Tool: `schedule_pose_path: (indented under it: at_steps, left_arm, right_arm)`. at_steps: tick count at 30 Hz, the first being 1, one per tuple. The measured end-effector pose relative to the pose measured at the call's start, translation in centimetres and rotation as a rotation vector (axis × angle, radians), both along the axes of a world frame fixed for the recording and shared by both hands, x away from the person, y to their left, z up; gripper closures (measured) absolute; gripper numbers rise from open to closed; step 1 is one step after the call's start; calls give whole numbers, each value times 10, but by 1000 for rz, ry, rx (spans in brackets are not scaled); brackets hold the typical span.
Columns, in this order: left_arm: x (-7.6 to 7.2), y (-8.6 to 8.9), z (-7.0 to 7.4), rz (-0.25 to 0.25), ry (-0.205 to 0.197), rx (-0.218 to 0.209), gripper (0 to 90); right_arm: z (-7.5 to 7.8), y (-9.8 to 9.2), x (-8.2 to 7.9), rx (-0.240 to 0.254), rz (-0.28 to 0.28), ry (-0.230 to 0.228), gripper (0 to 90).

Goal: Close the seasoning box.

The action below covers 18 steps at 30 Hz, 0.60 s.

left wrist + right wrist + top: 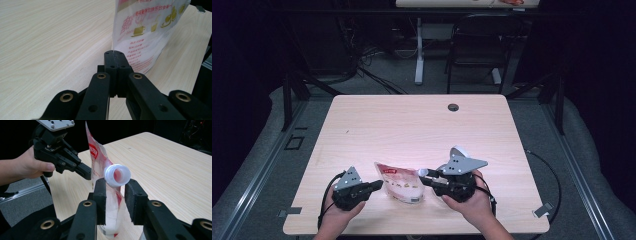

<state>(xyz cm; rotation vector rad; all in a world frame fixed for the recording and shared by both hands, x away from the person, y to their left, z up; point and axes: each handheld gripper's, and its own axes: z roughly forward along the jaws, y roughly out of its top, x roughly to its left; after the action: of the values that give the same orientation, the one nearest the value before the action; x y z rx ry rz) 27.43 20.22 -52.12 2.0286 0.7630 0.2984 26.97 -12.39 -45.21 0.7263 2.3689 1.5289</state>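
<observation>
While the left claw [113, 53] is pinched tight on the side edge of the pouch [401, 182], the right claw [115, 195] stands part open, its pads flanking the pouch's neck just below the white cap [117, 175]; whether they press the neck or only bracket it I cannot tell. The pouch is held up off the worktop [412, 125], near its front edge, between the two claws. Judging by this, steadying the pouch is done and the cap is still on, so the work on the cap, gripping and turning it, looks to be what is left. Below the right claw the pouch's bottom is cut off, so it is unclear whether it rests on the worktop. Print on the pouch is too small to read, and how tightly the cap sits cannot be made out.
</observation>
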Motion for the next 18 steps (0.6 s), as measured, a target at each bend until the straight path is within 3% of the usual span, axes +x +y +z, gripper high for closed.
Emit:
schedule_pose_path:
  at_steps: [11, 18]
  left_arm:
    - [-10, -1, 1, -14, -3, 9, 900]
    - [-13, -1, 1, -27, 6, 2, 900]
  right_arm:
    - [2, 1, 6, -11, -17, -5, 683]
    - [3, 0, 9, 3, -10, 14, 660]
